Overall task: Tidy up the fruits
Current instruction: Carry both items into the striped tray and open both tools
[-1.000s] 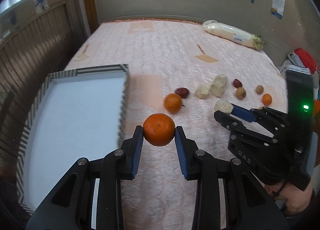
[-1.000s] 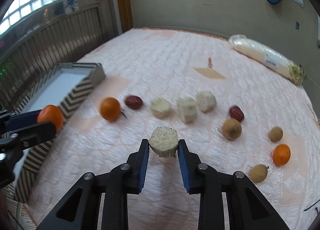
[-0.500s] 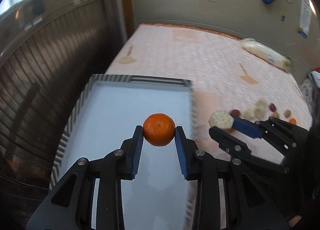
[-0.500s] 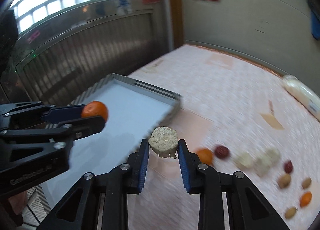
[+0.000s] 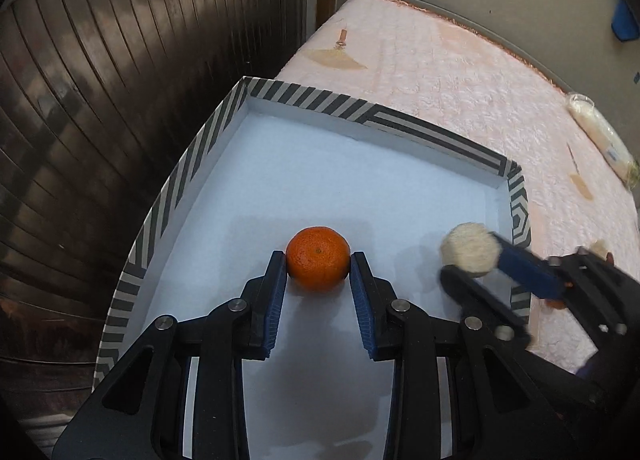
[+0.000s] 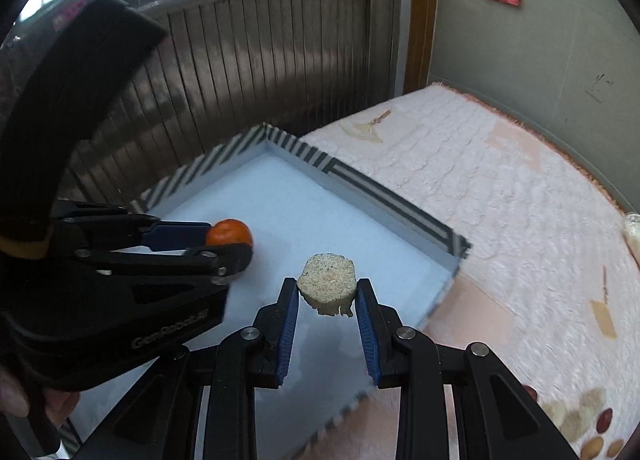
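Observation:
My left gripper (image 5: 318, 272) is shut on an orange mandarin (image 5: 318, 262) and holds it low over the white floor of the striped-rim tray (image 5: 308, 98). My right gripper (image 6: 327, 292) is shut on a pale beige sugarcane chunk (image 6: 327, 285) and holds it above the tray's right half. In the left wrist view the chunk (image 5: 470, 248) shows at the right, over the tray near its right wall. In the right wrist view the left gripper (image 6: 236, 242) and mandarin (image 6: 229, 231) show at the left, over the tray (image 6: 384, 202).
The tray sits at the left edge of a pink quilted surface (image 5: 460, 72), beside a dark slatted wall (image 5: 100, 72). Several loose fruits (image 6: 592, 424) lie at the lower right. A wrapped white bundle (image 5: 600, 136) lies at the far right.
Both grippers have swung left from the loose fruits to over the tray, each still holding its piece. The mandarin has come down close to the tray floor.

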The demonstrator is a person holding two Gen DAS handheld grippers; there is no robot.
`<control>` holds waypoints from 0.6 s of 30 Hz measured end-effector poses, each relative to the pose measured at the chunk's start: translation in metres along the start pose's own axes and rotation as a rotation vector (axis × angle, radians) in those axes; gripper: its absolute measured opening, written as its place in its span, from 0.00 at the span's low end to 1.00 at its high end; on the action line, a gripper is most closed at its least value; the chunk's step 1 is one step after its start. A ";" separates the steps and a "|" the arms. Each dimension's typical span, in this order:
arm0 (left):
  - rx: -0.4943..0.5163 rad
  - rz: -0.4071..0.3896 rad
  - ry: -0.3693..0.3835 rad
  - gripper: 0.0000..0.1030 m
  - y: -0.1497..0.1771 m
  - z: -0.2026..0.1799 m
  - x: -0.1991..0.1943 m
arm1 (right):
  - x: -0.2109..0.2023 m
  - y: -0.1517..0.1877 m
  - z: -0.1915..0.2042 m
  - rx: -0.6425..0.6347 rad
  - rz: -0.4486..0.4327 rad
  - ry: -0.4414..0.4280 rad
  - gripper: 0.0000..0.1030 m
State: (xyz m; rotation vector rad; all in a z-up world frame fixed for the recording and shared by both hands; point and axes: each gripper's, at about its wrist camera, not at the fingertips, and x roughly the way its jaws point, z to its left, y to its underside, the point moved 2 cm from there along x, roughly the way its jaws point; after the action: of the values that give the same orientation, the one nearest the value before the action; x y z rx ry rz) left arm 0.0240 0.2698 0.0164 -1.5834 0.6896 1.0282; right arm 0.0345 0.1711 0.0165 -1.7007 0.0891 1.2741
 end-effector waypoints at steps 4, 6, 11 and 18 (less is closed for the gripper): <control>-0.006 -0.007 -0.036 0.31 -0.001 0.000 0.001 | 0.016 0.001 -0.001 -0.003 0.031 -0.012 0.27; -0.029 -0.007 -0.021 0.31 0.000 0.003 0.001 | 0.021 0.002 0.001 -0.005 0.034 -0.023 0.27; -0.044 -0.015 -0.012 0.33 0.003 0.005 -0.002 | 0.018 0.005 0.005 -0.014 0.021 -0.043 0.42; -0.031 -0.130 0.000 0.68 0.014 -0.008 -0.040 | -0.033 0.016 -0.003 0.050 -0.080 -0.029 0.43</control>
State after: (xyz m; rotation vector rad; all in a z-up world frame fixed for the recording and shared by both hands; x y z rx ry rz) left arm -0.0039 0.2550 0.0454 -1.6330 0.5650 0.9475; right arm 0.0131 0.1453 0.0321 -1.6272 0.0351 1.2267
